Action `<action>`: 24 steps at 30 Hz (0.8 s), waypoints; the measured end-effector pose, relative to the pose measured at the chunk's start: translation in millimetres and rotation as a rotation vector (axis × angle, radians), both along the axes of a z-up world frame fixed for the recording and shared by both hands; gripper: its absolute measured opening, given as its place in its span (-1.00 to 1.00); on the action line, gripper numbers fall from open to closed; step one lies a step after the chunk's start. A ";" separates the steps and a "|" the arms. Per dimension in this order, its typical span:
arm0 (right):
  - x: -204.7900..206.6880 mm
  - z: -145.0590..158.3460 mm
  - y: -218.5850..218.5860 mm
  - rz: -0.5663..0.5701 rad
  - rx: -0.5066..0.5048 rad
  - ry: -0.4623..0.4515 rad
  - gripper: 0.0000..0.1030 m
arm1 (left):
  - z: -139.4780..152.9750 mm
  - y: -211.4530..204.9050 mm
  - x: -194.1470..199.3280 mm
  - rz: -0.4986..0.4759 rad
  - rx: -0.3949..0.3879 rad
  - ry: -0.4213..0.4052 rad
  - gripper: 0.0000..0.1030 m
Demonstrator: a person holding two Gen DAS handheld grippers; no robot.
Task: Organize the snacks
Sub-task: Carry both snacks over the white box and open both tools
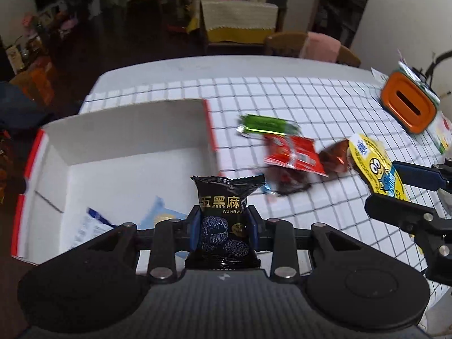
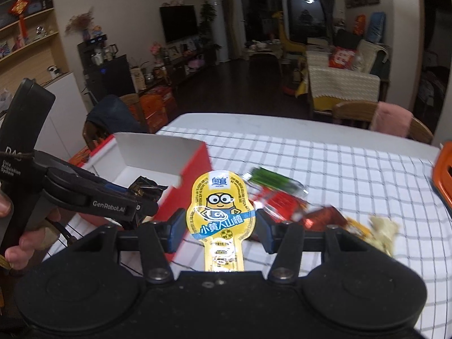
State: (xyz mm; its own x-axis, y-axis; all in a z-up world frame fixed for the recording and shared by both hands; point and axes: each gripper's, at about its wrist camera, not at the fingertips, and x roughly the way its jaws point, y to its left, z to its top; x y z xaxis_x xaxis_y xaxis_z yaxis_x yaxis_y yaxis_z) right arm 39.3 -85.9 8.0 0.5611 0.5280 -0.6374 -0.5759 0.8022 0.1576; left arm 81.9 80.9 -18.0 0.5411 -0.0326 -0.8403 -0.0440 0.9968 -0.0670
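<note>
- Left gripper (image 1: pixel 223 227) is clamped on a black sesame snack packet (image 1: pixel 226 200), held upright at the near edge of the white box (image 1: pixel 127 130), apparently for dropping in.
- Right gripper (image 2: pixel 217 227) is pinching a yellow cartoon-lidded snack (image 2: pixel 219 206), lifted above the checked surface (image 2: pixel 353 175).
- Farther off, a green packet (image 1: pixel 267 125) and red packet (image 1: pixel 293 155) are left unsorted.

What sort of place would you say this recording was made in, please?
Most likely a home's living and dining room: a dining table with a checked cloth, a television on the far wall, and a sofa under a knitted cover.
</note>
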 end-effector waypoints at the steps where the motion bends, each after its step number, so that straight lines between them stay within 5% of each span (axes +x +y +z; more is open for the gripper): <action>1: 1.7 1.9 9.5 0.011 -0.004 -0.005 -0.01 | 1.3 7.8 -0.1 0.006 0.002 -0.004 -0.37; 15: 31.0 -8.0 125.1 0.082 -0.062 0.036 -0.01 | -8.7 111.4 1.5 0.086 0.027 0.011 -0.37; 24: 60.4 -38.4 180.5 0.074 -0.110 0.103 -0.01 | -39.1 159.4 18.2 0.109 0.037 0.092 -0.37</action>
